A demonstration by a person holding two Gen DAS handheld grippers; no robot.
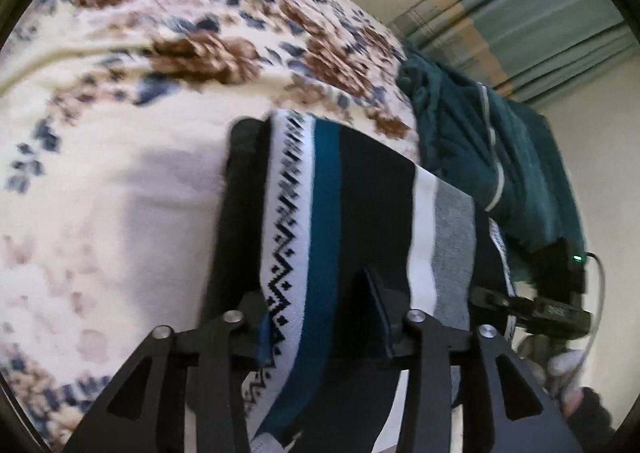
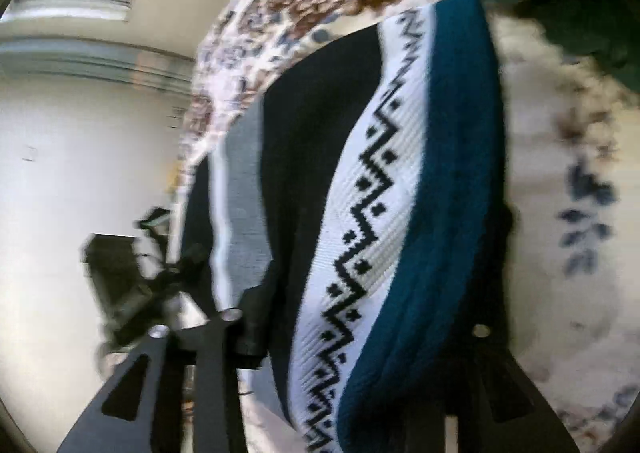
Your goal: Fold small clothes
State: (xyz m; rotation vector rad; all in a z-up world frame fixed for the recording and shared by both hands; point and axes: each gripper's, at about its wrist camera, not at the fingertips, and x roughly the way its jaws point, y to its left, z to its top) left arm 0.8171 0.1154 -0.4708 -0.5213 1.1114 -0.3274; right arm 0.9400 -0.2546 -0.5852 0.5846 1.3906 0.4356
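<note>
Garment: a small striped knit (image 1: 360, 213), banded in black, white with a black zigzag, teal, white and grey. It is draped over both of my hand-held grippers, above a floral bedspread (image 1: 120, 133).
Long axis: in the left wrist view the stripes run from near my fingers up and away toward the bedspread, leaning slightly left. In the right wrist view the same knit (image 2: 400, 193) runs from the bottom edge up toward the top right, curving as it goes.
Lie of the cloth: the far end folds over at the top of each view. The near end hangs down past my fingers and out of the picture.
Left hand-held gripper (image 1: 324, 325): jaws partly apart with the knit lying between and over them. I cannot tell whether the pads press on the cloth.
Right hand-held gripper (image 2: 360, 333): the left finger shows at the cloth's edge and the right one is mostly covered by the teal band. Jaws partly apart, cloth between them. Whether they pinch it I cannot tell.
Nearby: a dark green garment (image 1: 500, 157) lies just right of the knit in the left view, at the bedspread's edge. A grey-green curtain (image 1: 540, 13) hangs behind.
Sharpness: both views are blurred.
</note>
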